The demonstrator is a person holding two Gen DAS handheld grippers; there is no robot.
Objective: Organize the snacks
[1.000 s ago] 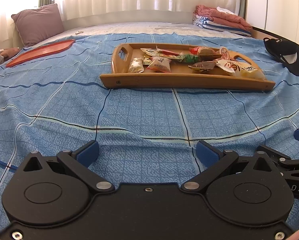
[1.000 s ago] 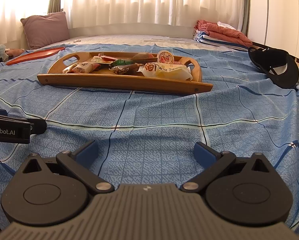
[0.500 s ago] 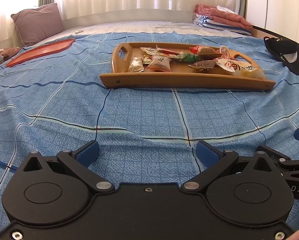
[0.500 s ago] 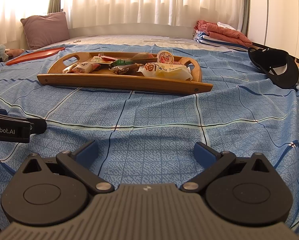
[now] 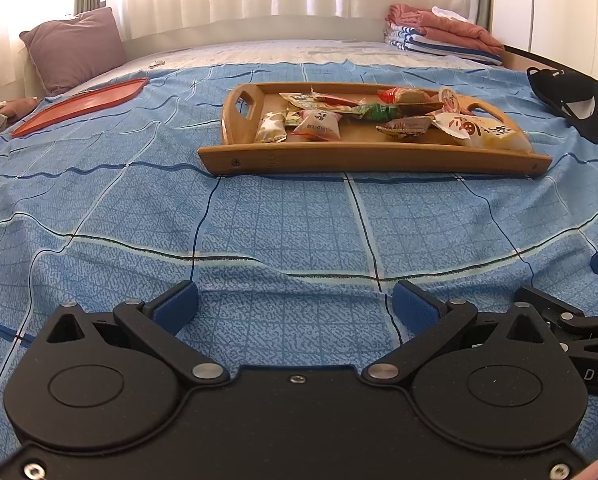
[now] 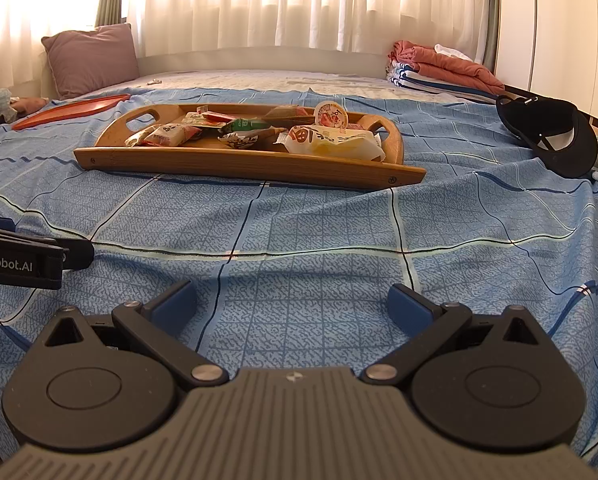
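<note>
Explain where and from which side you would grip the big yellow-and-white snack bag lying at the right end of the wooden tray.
Probably grip the crimped white end of the yellow-and-white snack bag, coming from above on its near side with the open right gripper. The bag lies flat, and the wooden tray rim blocks a low frontal approach.

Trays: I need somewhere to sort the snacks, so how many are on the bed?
2: a wooden tray holding the snacks mid-bed, and a bare red tray far left near the pillow.
</note>
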